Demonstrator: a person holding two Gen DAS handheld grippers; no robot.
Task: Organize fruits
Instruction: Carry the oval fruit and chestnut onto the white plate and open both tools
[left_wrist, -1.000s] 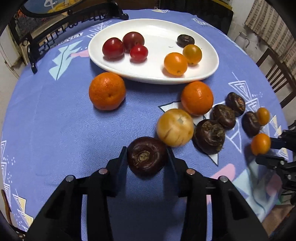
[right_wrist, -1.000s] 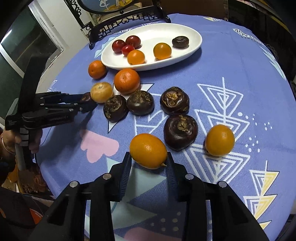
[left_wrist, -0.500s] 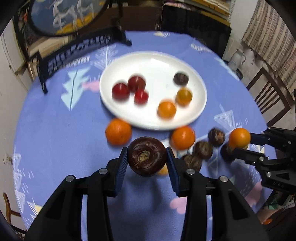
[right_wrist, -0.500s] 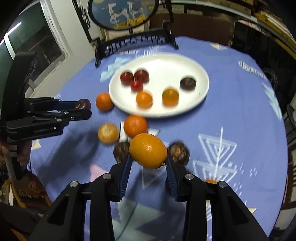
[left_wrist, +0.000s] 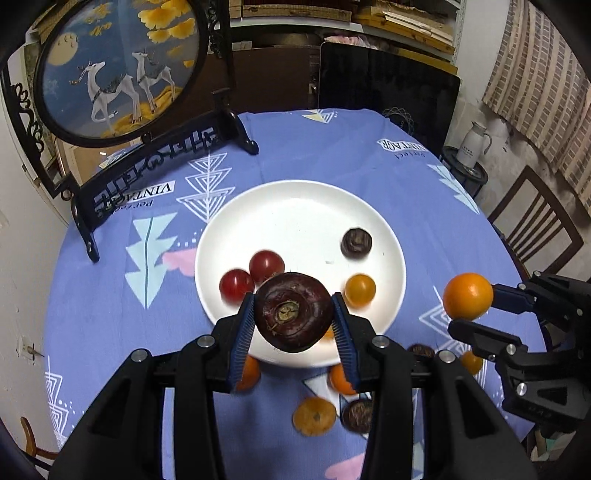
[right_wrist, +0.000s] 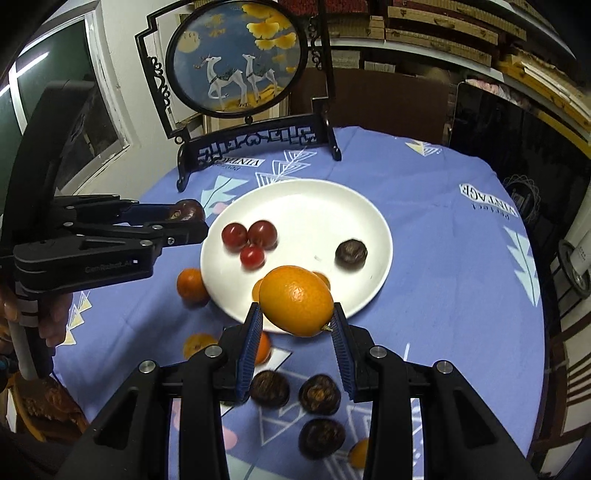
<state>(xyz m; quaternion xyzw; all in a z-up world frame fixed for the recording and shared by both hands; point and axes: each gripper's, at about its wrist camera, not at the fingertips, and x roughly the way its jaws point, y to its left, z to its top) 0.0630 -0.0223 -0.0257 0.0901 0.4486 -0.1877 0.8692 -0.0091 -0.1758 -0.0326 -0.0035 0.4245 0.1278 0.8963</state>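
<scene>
I hold both jaws clamped: left gripper (left_wrist: 293, 325) on chestnut (left_wrist: 293, 312); right gripper (right_wrist: 297, 332) on orange (right_wrist: 297, 301); released high above plate (left_wrist: 303, 206), either may roll off.

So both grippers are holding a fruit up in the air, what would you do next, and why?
Probably carry each onward over the white plate and lower it beside its like. The left gripper grips a dark brown fruit; one like it already lies on the plate. The right gripper grips an orange fruit, matching the small orange one there.
</scene>
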